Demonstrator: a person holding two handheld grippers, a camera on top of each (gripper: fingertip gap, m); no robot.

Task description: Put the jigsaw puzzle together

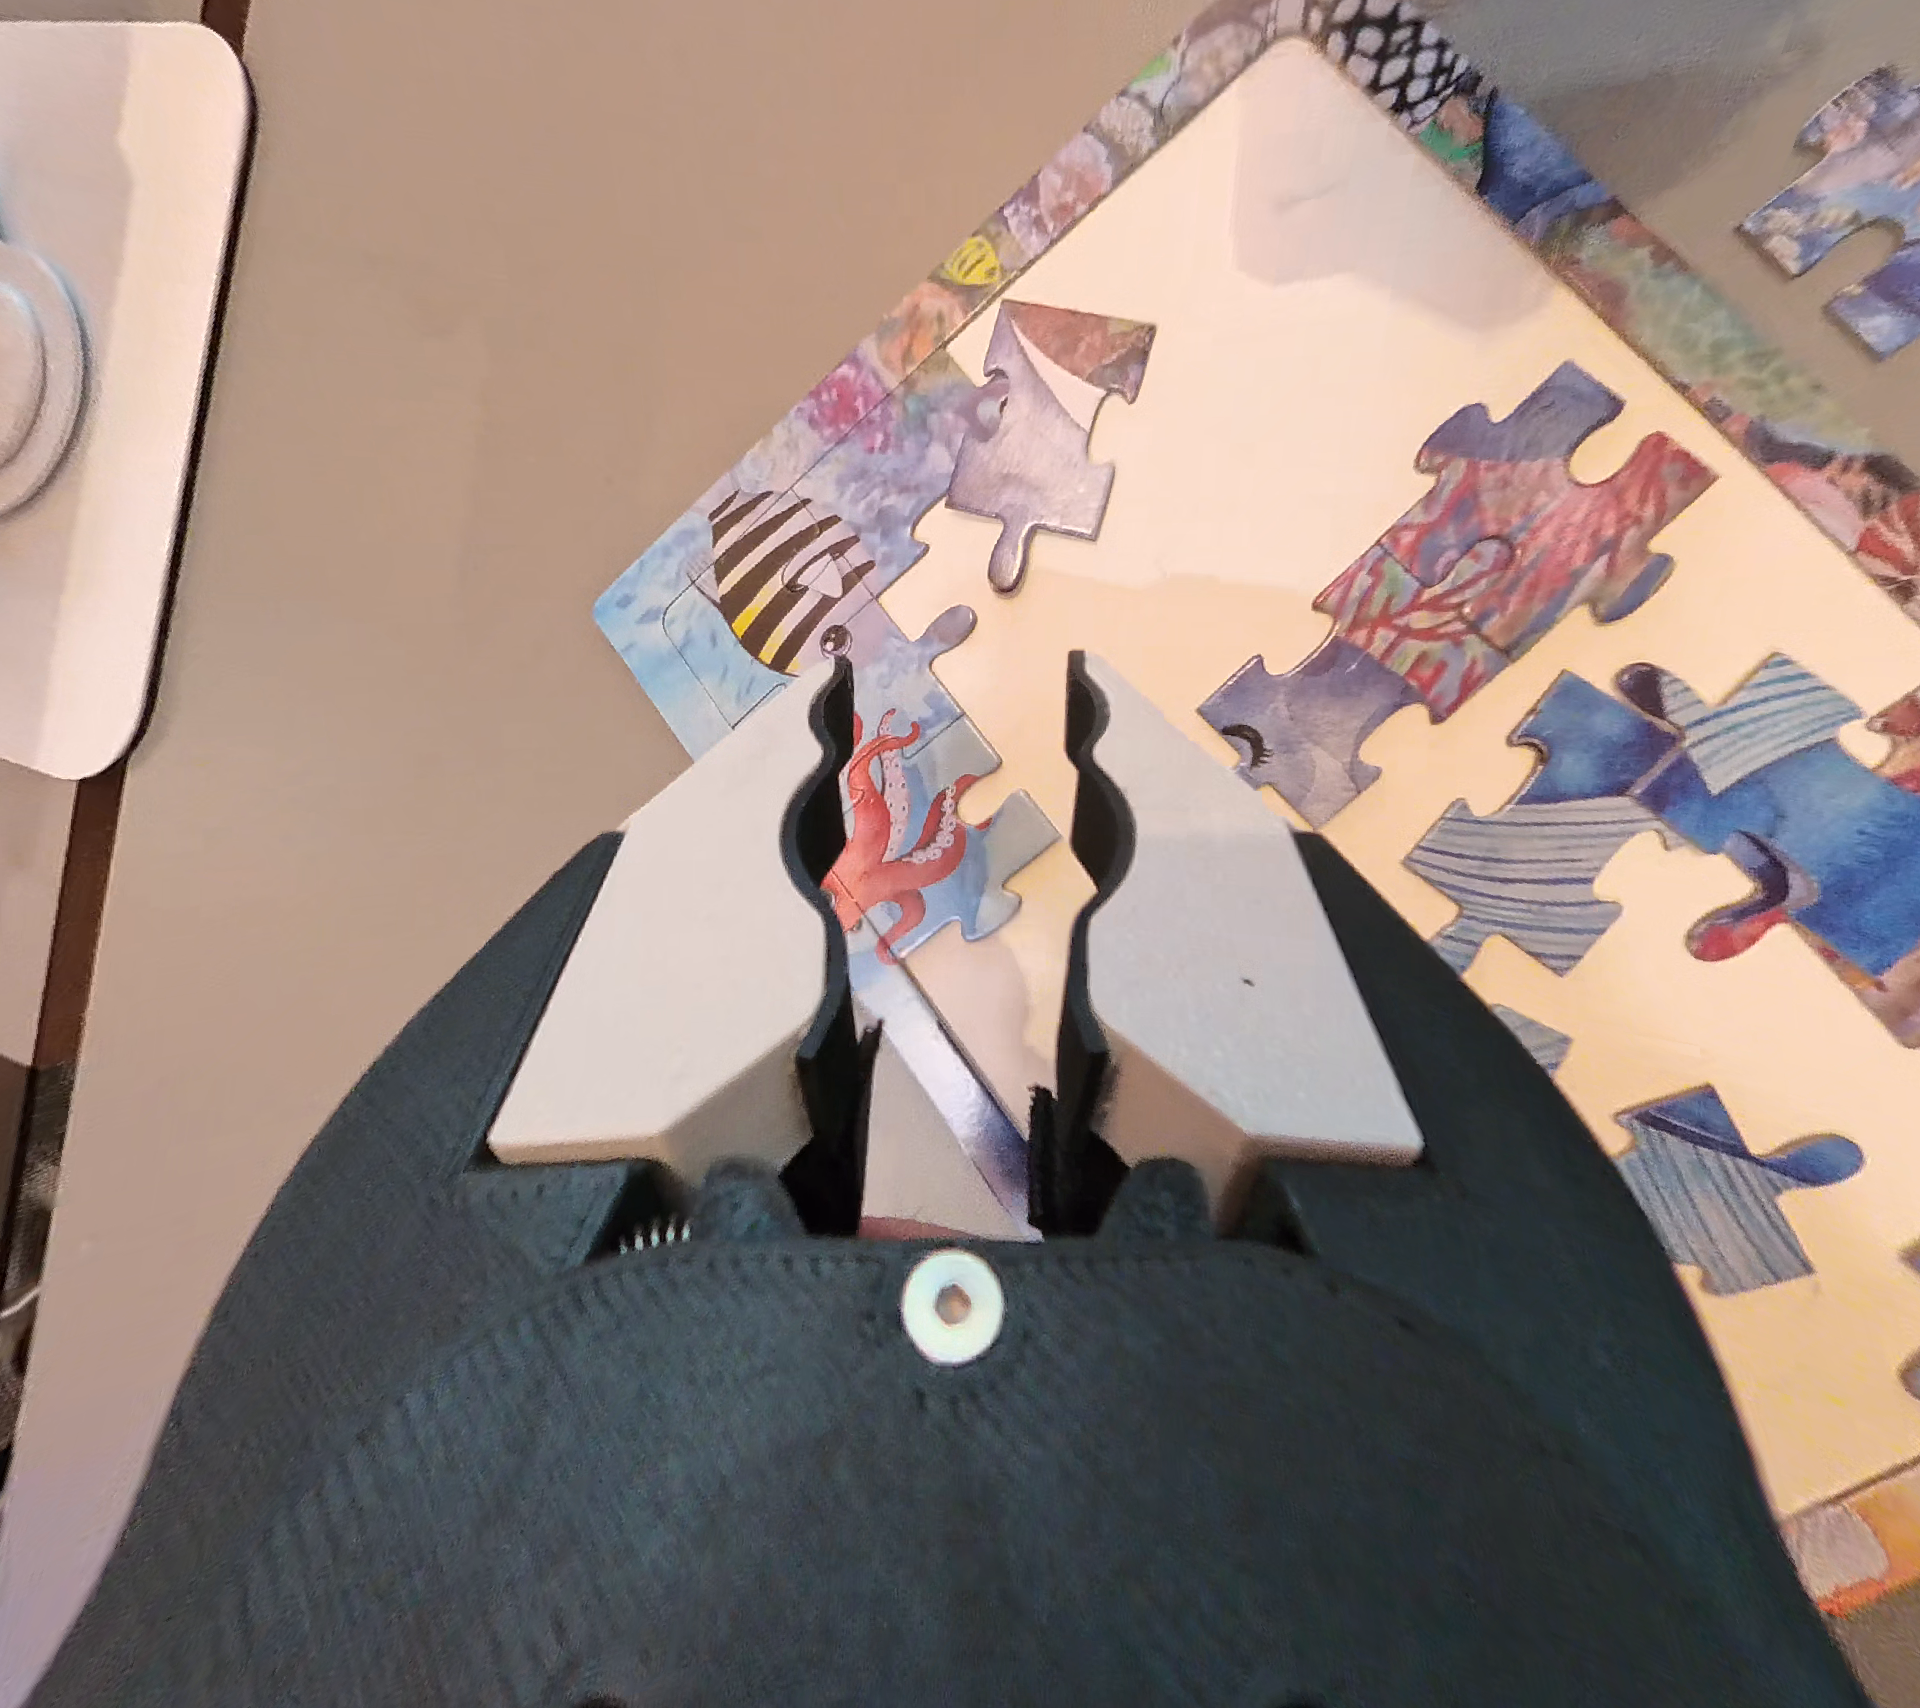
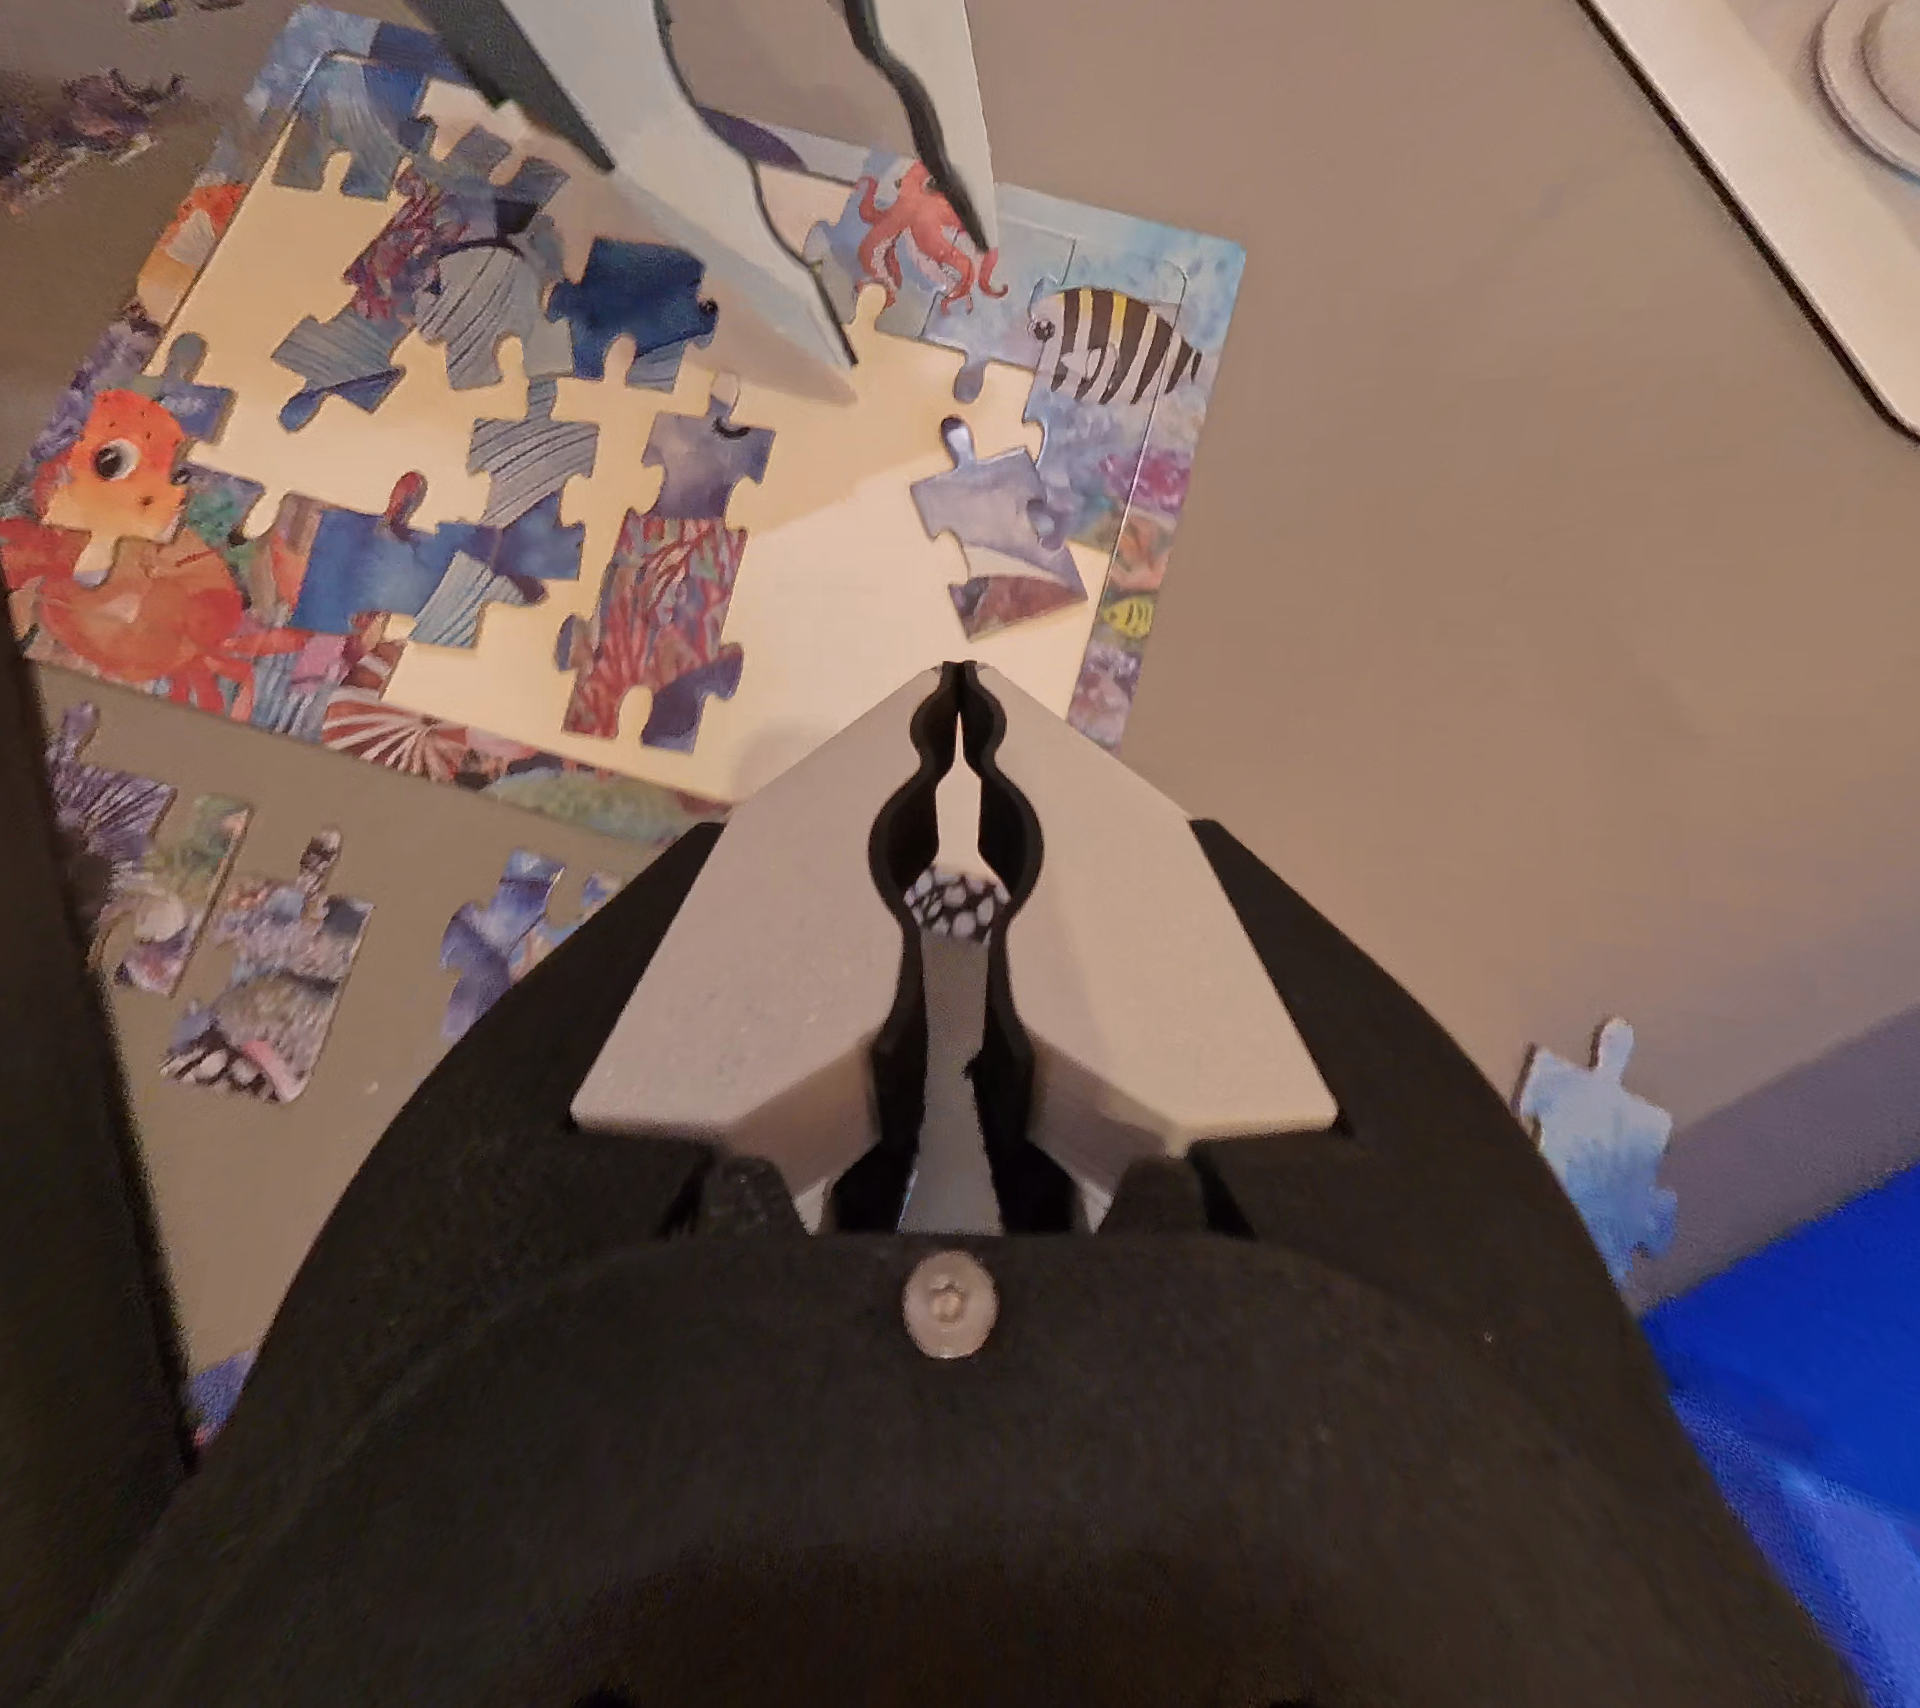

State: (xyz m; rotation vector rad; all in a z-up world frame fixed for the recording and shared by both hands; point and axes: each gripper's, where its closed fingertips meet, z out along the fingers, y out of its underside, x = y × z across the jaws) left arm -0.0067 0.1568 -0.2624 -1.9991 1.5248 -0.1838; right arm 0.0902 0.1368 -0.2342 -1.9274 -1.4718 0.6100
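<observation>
The puzzle tray [image 1: 1247,308] has a picture border and a cream base; it also shows in the right wrist view [image 2: 831,619]. Several pieces lie in it, some joined. My left gripper [image 1: 956,671] is open and low over the tray corner by the striped fish. Its fingers straddle the octopus piece [image 1: 904,827], which lies flat by the border. In the right wrist view the left gripper [image 2: 914,313] has one tip over the octopus piece [image 2: 914,235] and the other on the cream base. My right gripper [image 2: 961,671] is shut and empty, above the tray's near edge.
Loose pieces lie on the grey table beside the tray [image 2: 260,962], and one pale blue piece [image 2: 1600,1139] lies at the right. Another loose piece [image 1: 1860,204] lies beyond the tray. A white board [image 2: 1714,48] sits near the table edge. A blue surface [image 2: 1787,1398] is at the bottom right. About 11 cm separates my left fingertips from my right.
</observation>
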